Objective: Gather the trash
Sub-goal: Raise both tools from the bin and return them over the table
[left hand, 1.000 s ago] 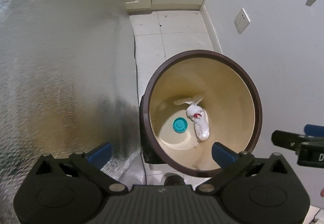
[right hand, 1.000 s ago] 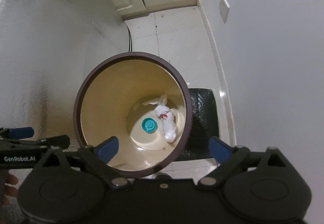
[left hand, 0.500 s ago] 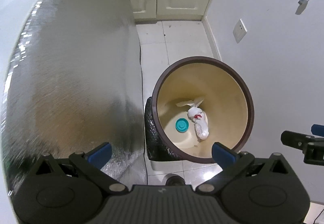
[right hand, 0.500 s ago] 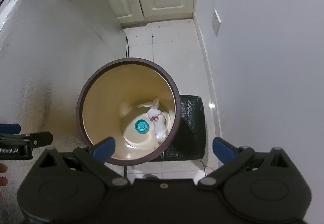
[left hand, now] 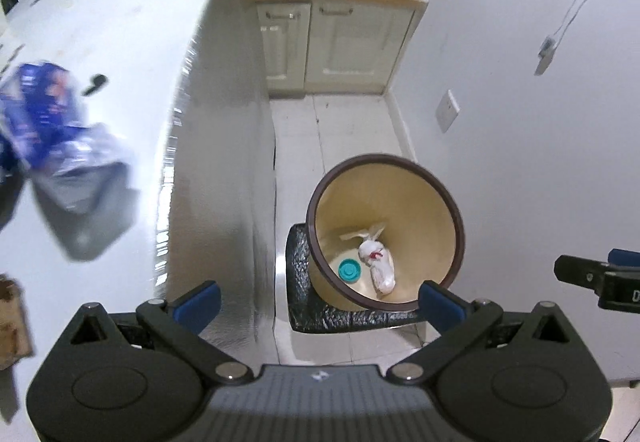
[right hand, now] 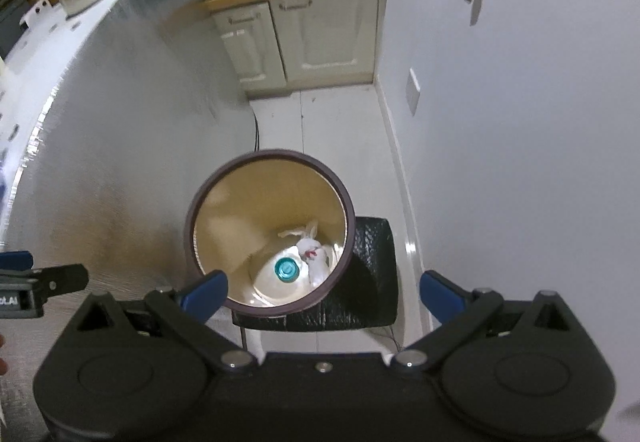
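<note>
Both grippers hang high above the floor, side by side, looking down. Left gripper (left hand: 318, 296) has its blue fingers spread wide, nothing between them. Right gripper (right hand: 324, 290) likewise wide apart and empty.

Trash bin (left hand: 444, 198), brown rim, cream inside, stands on the tiled floor between the counter side and the wall, on or against a black mat (left hand: 304, 298); cannot tell which. Inside at the bottom: a white knotted bag (left hand: 378, 262) with a red spot, and a teal cap (left hand: 349, 271) just beside it.

On the white countertop (left hand: 120, 42), far left in the left view, a blurred blue-and-white wrapper (left hand: 48, 122). Cream cabinet (left hand: 336, 42) at the far end.
</note>
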